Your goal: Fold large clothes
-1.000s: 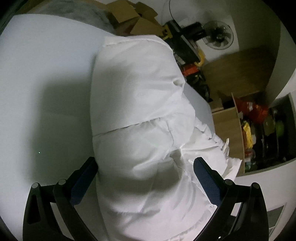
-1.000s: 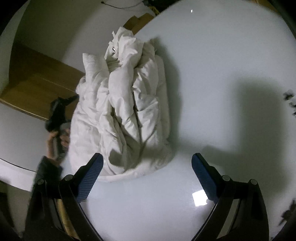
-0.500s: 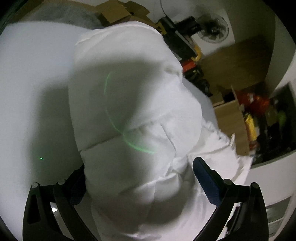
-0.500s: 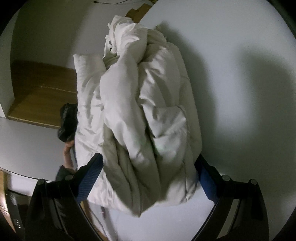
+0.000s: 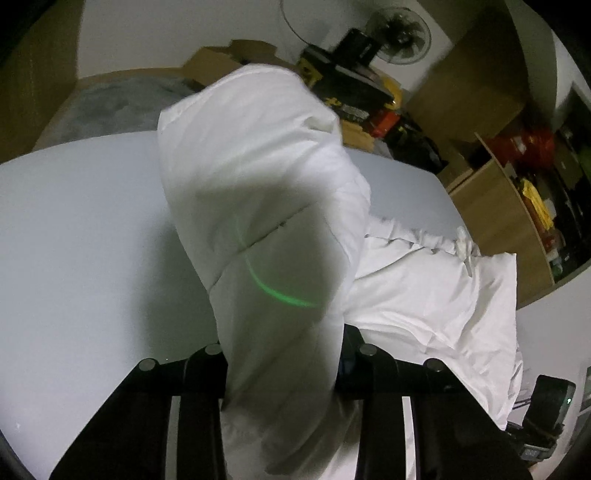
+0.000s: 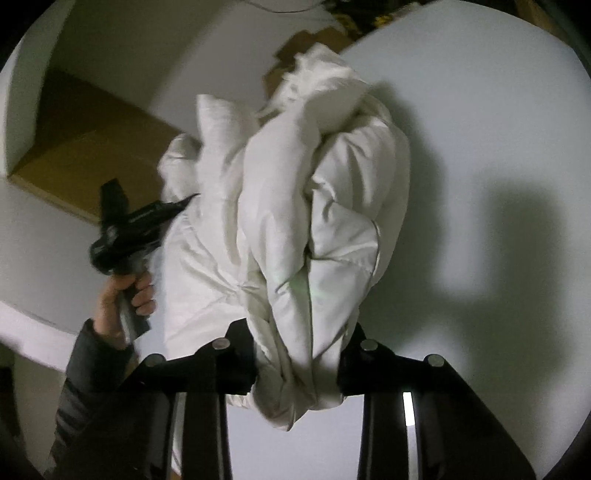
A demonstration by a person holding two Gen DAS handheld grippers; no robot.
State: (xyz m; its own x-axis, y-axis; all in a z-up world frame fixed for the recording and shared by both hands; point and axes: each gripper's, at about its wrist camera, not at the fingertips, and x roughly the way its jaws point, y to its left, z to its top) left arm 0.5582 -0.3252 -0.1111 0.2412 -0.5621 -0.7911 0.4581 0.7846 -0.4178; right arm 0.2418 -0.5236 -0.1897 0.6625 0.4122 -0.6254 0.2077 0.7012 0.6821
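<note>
A white puffy quilted garment [image 5: 258, 192] lies on a white table [image 5: 81, 236]. My left gripper [image 5: 282, 365] is shut on one thick end of it and lifts that part, which rises like a column; the rest spreads to the right. My right gripper [image 6: 297, 350] is shut on the other bunched end of the garment [image 6: 317, 206], which hangs in thick folds in front of the camera. The fingertips of both grippers are hidden in the cloth. In the right wrist view the left gripper [image 6: 133, 229] and the hand holding it show at the garment's left edge.
Beyond the table's far edge stand cardboard boxes [image 5: 236, 62], a fan [image 5: 400, 33], black and yellow cases [image 5: 347, 92] and open wooden shelves [image 5: 524, 206] full of goods. A wooden floor [image 6: 88, 147] lies past the table in the right wrist view.
Both grippers moved in over the garment's ends and went from open to shut on the cloth. Both ends are now lifted off the table.
</note>
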